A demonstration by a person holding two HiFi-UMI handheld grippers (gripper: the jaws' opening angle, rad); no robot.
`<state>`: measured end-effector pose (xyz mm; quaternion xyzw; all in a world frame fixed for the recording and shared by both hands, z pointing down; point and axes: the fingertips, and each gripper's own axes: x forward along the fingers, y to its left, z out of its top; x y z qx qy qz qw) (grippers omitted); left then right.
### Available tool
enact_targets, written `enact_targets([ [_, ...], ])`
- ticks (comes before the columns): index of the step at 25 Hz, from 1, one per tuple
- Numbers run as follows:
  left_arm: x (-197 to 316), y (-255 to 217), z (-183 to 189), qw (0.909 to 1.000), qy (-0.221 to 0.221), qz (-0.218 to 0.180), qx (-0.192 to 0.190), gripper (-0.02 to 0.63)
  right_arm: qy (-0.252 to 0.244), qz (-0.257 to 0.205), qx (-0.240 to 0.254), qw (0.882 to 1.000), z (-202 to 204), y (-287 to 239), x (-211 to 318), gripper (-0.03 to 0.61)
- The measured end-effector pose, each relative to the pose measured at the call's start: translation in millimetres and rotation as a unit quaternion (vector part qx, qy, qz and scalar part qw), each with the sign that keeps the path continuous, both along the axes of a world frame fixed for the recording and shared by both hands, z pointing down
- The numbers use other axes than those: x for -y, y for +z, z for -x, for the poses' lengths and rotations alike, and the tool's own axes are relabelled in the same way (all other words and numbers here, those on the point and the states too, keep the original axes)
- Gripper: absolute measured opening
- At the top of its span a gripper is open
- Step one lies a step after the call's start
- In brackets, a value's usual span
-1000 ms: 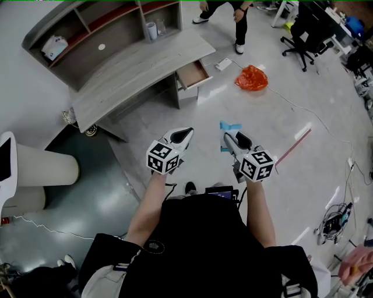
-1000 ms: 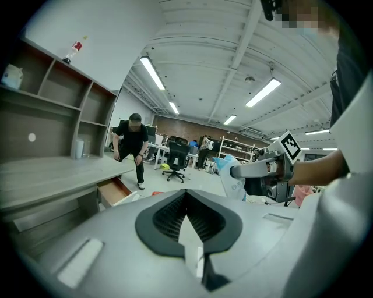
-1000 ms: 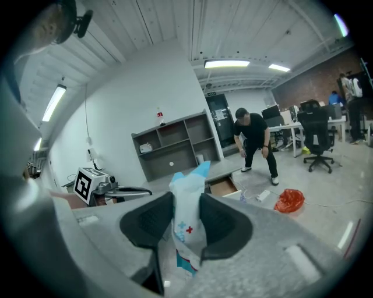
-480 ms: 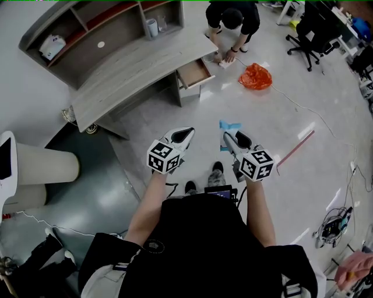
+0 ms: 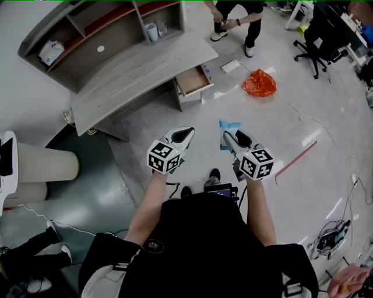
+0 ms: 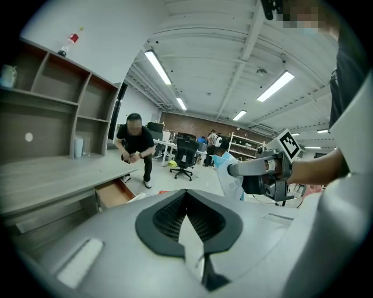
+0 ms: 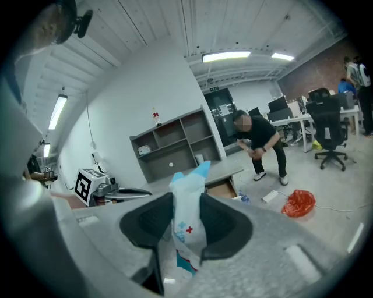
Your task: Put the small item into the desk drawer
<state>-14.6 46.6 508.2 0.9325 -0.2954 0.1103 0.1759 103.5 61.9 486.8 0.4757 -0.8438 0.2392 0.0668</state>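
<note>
At the left of the room stood the grey desk, its tabletop (image 5: pixel 134 75) bare, and at the right end of it the drawer (image 5: pixel 192 80) was pulled out and looked empty as far as I could see. The left gripper (image 5: pixel 185 134) had its jaws closed together with nothing between them. Just beside it, to the right, the right gripper (image 5: pixel 232 137) was clamped on the small item, a white and blue packet (image 7: pixel 187 224), which stuck out past the jaws with its long axis along them. Both grippers were held in front of the person's body and pointed toward the desk. The drawer lay ahead and a little to the left of the packet, well apart from it across the open floor. In my judgement the carrying was not finished, and the right gripper had to travel forward and left. Another person (image 5: pixel 236 17) was standing near the drawer and could be in the way.
</note>
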Motion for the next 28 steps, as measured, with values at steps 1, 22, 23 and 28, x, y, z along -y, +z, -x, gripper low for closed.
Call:
enact_targets([
  [1, 5, 0, -4, 1.0000, -0.003, 0.001, 0.001, -0.002, -0.003, 0.000, 0.001, 1.000, -4, 0, 6, 0.147],
  [22, 75, 0, -57, 0.9963, -0.081, -0.002, 0.029, 0.000, -0.079, 0.002, 0.017, 0.997, -65, 4, 94, 0.147],
  [23, 76, 1, -57, 0.9961, -0.083, -0.001, 0.030, 0.000, -0.081, 0.003, 0.017, 0.997, -67, 5, 95, 0.147],
  [28, 85, 4, -54, 0.9948, -0.097, 0.004, 0.032, 0.000, -0.091, 0.010, 0.020, 0.996, -67, 10, 105, 0.147],
])
